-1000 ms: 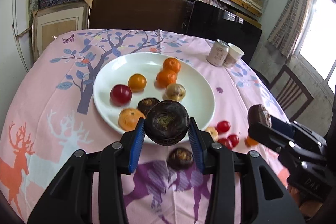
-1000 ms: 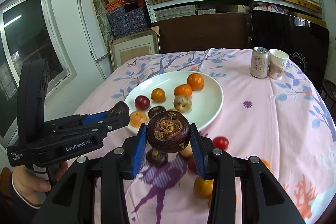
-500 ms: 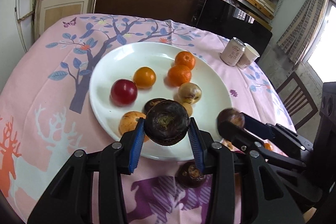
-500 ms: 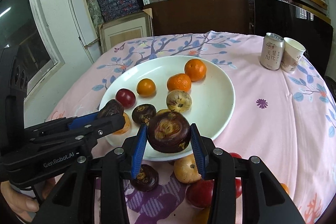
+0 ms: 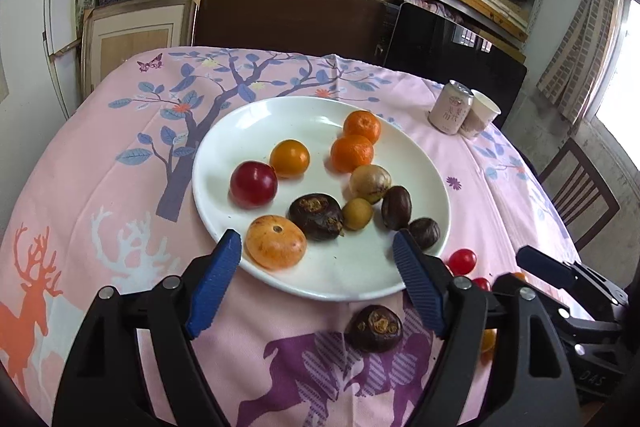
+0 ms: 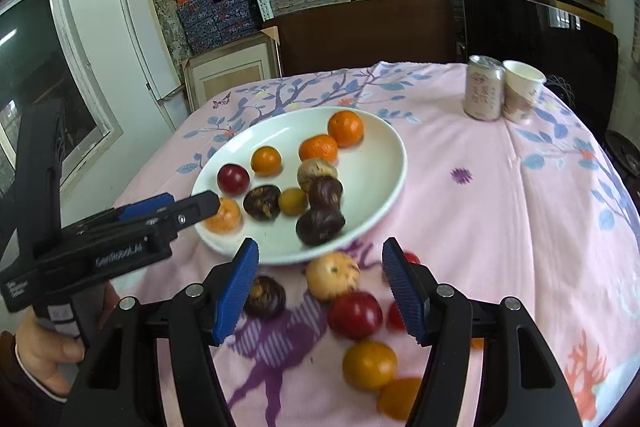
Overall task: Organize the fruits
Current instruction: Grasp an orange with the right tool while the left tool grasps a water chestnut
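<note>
Right wrist view shows your right claw [image 6: 320, 287] spread wide and empty over loose fruit on the desk [image 6: 500, 211], left claw [image 5: 316, 275] likewise wide; take the firm, light pale round fruit [image 6: 333, 275] across its middle, gently, since it rolls.

left wrist: near, downward | right wrist: same | shared: plate [image 5: 224, 131]

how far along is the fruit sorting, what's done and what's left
Done: about ten fruits sit on the white plate, including two oranges. In hand: nothing; the left gripper and right gripper are both open. Left: loose fruit on the tablecloth, such as a dark water chestnut, a red fruit and an orange one.
</note>
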